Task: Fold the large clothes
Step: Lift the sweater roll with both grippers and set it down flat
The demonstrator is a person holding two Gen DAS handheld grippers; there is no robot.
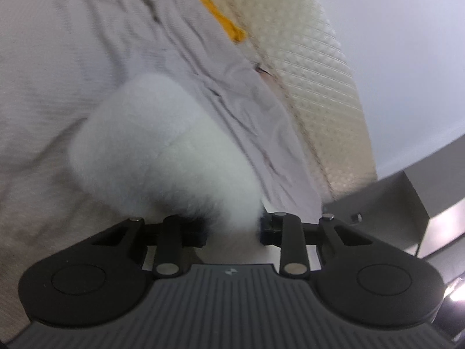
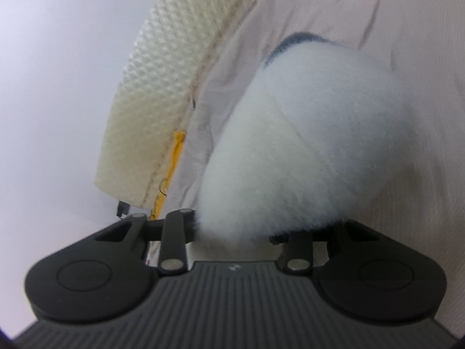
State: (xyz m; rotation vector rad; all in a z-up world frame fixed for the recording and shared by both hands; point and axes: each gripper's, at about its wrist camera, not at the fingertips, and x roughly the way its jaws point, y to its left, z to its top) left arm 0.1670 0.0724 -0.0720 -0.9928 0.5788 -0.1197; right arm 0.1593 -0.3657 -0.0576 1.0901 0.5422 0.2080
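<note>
Left wrist view showed your left gripper [image 1: 232, 226] pinching the fluffy white garment [image 1: 162, 151] above the bed [image 1: 43, 72], your right gripper [image 2: 232, 229] likewise, jaws partly closed on fleece; no finished fold was visible.

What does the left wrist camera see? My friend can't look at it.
The left tool is pinching a bunch of fluffy white fabric that bulges up in front of the camera. Behind it is a wrinkled white bedsheet on a cream quilted mattress.
</note>
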